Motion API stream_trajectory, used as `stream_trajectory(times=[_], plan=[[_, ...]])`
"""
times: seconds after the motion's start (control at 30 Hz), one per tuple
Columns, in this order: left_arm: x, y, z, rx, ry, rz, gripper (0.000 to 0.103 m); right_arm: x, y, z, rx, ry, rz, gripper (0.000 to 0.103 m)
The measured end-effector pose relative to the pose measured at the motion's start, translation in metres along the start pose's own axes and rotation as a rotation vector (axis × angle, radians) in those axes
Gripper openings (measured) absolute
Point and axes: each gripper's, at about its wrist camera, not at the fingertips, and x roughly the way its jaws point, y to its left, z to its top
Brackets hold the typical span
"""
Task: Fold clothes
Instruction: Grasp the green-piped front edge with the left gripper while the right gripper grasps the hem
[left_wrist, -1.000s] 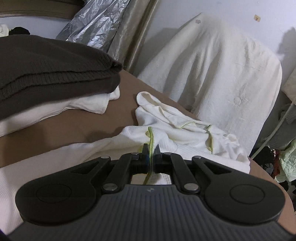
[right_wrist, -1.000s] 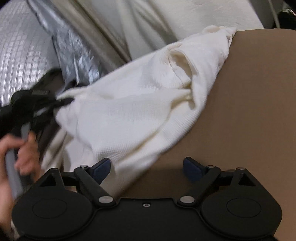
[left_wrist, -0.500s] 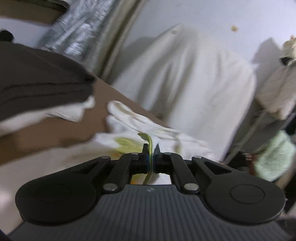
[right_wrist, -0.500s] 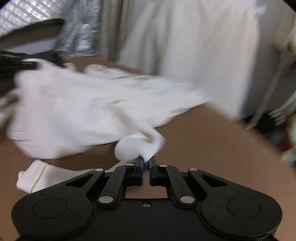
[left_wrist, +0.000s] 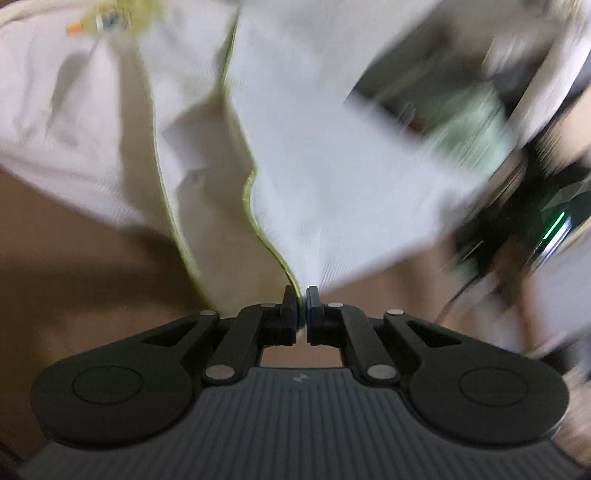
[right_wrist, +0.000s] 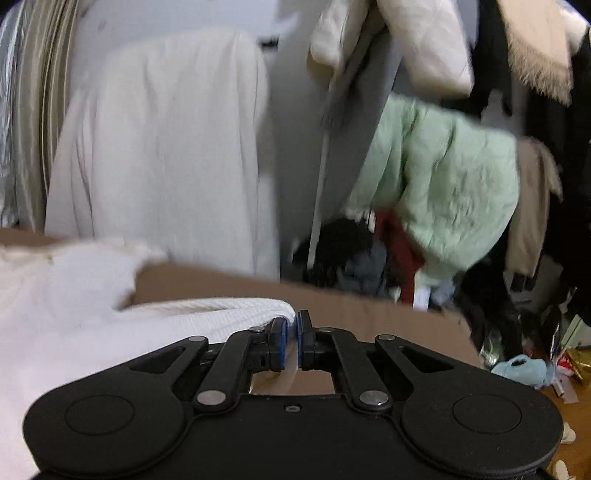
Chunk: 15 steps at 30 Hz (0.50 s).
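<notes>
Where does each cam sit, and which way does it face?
Left wrist: on the left gripper, angled down at the white garment on the brown surface; own jaws pinch its green-trimmed edge.
Right wrist: on the right gripper, facing across the surface toward hanging clothes; own jaws pinch white fabric.
Shared: garment, surface.

Left hand-held gripper (left_wrist: 302, 295): black linkages, silver rivets, ribbed grey body.

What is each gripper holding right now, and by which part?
Left gripper pinches the white garment at its green-trimmed edge. Right gripper pinches a bunched white fabric edge, seemingly the same garment; which part is unclear.
</notes>
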Motion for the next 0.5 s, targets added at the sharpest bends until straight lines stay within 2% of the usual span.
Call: stream_trajectory(times=[0.1, 0.13, 0.2, 0.23, 0.3, 0.33, 0.4, 0.5], plan=[[0.018, -0.020, -0.006, 0.146, 0.030, 0.141, 0.005, 0.053, -0.001, -0.015, -0.118, 0.245, -0.039, 0.008], [0.017, -0.028, -0.007, 0.200, 0.012, 0.167, 0.005, 0.065, -0.003, -0.017, -0.126, 0.296, -0.047, 0.008], [0.001, -0.050, -0.012, 0.349, -0.102, 0.182, 0.017, 0.072, -0.016, -0.024, -0.082, 0.321, -0.036, 0.013], [-0.009, -0.062, -0.016, 0.416, -0.176, 0.175, 0.023, 0.075, -0.021, -0.025, -0.070, 0.324, -0.023, 0.013], [-0.023, -0.079, -0.021, 0.500, -0.300, 0.140, 0.049, 0.074, -0.030, -0.022, -0.056, 0.296, -0.014, 0.014], [-0.023, -0.085, -0.020, 0.526, -0.324, 0.126, 0.051, 0.071, -0.033, -0.020, -0.061, 0.279, -0.009, 0.014], [-0.014, -0.094, -0.016, 0.564, -0.331, 0.109, 0.053, 0.067, -0.034, -0.015, -0.085, 0.232, 0.008, 0.010], [0.024, -0.108, -0.004, 0.607, -0.243, 0.103, 0.053, 0.061, -0.027, -0.007, -0.150, 0.150, 0.007, 0.009]])
